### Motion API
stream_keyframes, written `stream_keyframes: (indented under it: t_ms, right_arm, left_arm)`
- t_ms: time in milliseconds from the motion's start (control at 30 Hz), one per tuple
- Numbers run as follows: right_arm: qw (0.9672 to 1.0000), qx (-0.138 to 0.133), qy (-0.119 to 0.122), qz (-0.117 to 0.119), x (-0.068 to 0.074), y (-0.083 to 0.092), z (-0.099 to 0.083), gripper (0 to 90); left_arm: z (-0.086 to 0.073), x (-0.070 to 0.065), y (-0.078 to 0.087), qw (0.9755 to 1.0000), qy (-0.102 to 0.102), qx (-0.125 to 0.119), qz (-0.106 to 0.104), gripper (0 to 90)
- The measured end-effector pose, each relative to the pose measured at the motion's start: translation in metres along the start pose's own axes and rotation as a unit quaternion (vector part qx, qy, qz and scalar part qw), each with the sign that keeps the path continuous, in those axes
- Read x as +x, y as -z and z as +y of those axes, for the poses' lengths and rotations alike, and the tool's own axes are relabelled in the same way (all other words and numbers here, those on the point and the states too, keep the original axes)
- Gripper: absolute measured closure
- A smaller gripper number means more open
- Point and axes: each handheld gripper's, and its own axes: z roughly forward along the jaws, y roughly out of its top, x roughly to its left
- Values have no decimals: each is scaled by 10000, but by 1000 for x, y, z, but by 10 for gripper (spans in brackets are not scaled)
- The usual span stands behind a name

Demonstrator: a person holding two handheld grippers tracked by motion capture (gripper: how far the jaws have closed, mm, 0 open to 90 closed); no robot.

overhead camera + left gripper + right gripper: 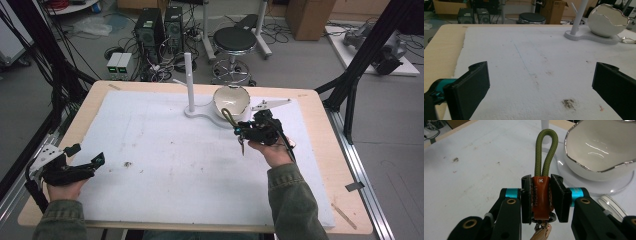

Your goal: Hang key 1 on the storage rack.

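A keychain (541,193) with a brown leather band and an olive cord loop (545,152) is pinched in my right gripper (542,195), which is shut on the leather part. In the high view that right gripper (246,130) hovers just in front of a white eggshell-shaped bowl (231,100) on a white stand with an upright post (189,80); the cord loop (229,117) points toward the bowl. A metal ring and key hang below the band. My left gripper (87,155) rests open at the table's left edge, its jaws wide apart over bare white mat (534,70).
The white foam mat (165,160) covers a wooden table (320,100). A dark smudge (128,163) marks the mat near the left gripper. A white bracket (270,104) lies right of the bowl. Beyond the table stand a stool (234,40), computer towers and cables.
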Motion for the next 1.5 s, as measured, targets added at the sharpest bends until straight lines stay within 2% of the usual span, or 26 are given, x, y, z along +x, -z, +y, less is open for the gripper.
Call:
stream_keyframes:
  t_ms: [267,667,933,1500]
  right_arm:
    - [9999,-39,105,104,8,-9,22,716]
    - [9996,-61,199,183,13,-18,43,716]
    - [9990,-39,404,199,21,-27,64,716]
    - [9986,-38,489,219,26,-37,89,716]
  left_arm:
    - [0,0,0,10000,9,-2,3,17]
    - [0,1,-1,10000,22,-17,8,17]
    - [0,1,0,10000,22,-10,7,17]
    - [0,2,-1,10000,35,-1,-2,17]
